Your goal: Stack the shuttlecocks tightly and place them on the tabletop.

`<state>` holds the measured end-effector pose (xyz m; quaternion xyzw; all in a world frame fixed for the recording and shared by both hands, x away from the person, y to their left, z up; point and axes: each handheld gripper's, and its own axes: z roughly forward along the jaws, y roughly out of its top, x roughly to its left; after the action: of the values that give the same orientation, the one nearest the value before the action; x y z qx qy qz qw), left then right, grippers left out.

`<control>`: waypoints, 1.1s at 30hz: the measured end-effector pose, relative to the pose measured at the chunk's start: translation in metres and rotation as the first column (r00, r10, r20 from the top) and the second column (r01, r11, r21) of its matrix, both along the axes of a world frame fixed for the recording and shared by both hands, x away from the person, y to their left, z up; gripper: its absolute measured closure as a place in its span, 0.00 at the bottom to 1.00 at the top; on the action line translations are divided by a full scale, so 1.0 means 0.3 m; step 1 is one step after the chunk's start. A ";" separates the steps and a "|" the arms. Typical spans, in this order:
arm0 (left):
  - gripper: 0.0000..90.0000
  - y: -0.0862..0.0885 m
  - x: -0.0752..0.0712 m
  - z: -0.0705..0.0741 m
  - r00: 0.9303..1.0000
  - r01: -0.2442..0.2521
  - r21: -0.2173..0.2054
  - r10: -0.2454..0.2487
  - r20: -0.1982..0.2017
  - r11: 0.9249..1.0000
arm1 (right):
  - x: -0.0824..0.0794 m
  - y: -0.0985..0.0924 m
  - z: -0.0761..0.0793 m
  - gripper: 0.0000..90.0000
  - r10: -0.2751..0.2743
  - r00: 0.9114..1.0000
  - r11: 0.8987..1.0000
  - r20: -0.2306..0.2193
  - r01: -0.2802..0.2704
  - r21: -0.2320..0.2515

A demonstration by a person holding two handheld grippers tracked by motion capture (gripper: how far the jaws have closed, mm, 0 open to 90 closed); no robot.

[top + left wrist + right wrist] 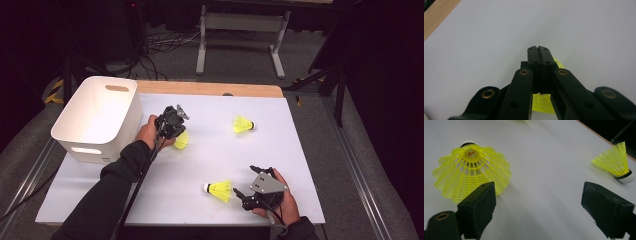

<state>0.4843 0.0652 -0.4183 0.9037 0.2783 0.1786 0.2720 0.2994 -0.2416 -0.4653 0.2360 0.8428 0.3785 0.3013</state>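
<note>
- No writing can be read; the near shuttlecock [471, 172] bears a small red mark at its cork, too small to make out.
- A white bin [97, 117] stands at the table's left.
- The left hand [149, 132], forearm reaching in from below, tips the left gripper [175, 131] downward just right of the bin; its jaws are pressed together on the skirt of a yellow shuttlecock [182, 140].
- Another shuttlecock [243, 125] lies farther right, well apart.
- The right hand [280, 200] rests low; the right gripper [241, 196] gapes wide, empty, just beside the near shuttlecock.
</note>
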 end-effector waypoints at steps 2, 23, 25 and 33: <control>0.99 -0.011 0.006 -0.004 1.000 -0.013 -0.003 0.014 0.003 1.000 | 0.000 -0.001 -0.001 0.15 0.000 1.000 1.000 -0.002 0.000 0.000; 0.86 -0.024 0.027 -0.016 0.998 -0.053 -0.054 0.054 0.012 0.997 | -0.001 -0.003 0.000 0.15 0.011 1.000 1.000 -0.004 -0.011 -0.003; 0.80 -0.021 0.022 -0.010 0.998 -0.063 -0.059 0.064 0.023 0.996 | -0.001 -0.004 0.000 0.15 0.009 1.000 1.000 -0.003 -0.009 -0.003; 0.73 0.004 -0.001 0.019 0.997 -0.046 -0.082 0.051 0.052 0.996 | -0.003 -0.004 0.003 0.15 0.008 1.000 1.000 0.001 -0.008 0.004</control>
<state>0.4840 0.0665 -0.4125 0.8798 0.2997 0.1979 0.3113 0.2986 -0.2428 -0.4644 0.2330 0.8428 0.3814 0.2999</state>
